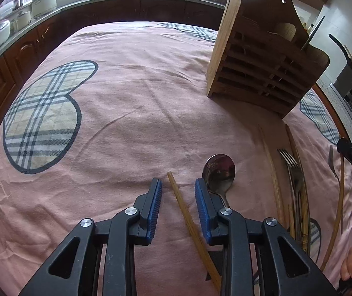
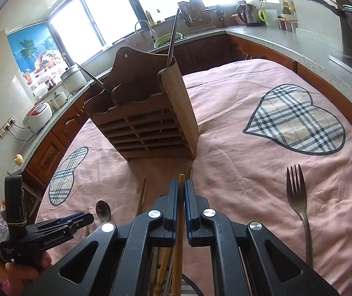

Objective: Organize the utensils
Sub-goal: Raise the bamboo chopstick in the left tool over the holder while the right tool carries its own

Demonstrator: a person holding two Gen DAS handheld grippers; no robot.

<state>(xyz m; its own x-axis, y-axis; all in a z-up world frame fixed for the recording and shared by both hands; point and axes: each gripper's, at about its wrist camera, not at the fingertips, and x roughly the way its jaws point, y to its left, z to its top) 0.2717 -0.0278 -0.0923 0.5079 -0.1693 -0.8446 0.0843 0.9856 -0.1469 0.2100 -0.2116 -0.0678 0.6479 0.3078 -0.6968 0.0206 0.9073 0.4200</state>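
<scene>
My left gripper (image 1: 178,185) is open low over the pink cloth, its fingers either side of a wooden chopstick (image 1: 190,227). A metal spoon (image 1: 219,172) lies just right of it. My right gripper (image 2: 181,187) is shut on a wooden chopstick (image 2: 178,234), with more chopsticks and cutlery under it. The wooden utensil holder (image 2: 148,123) stands ahead with two metal utensils in it; it also shows in the left wrist view (image 1: 262,56). A fork (image 2: 299,202) lies right of my right gripper. Forks (image 1: 293,172) and chopsticks (image 1: 274,172) lie right of the spoon.
The pink tablecloth (image 1: 131,113) with plaid hearts covers the table. Kitchen counters (image 2: 269,42) with rice cookers, a kettle and a sink surround it. The left gripper (image 2: 60,227) shows in the right wrist view at lower left.
</scene>
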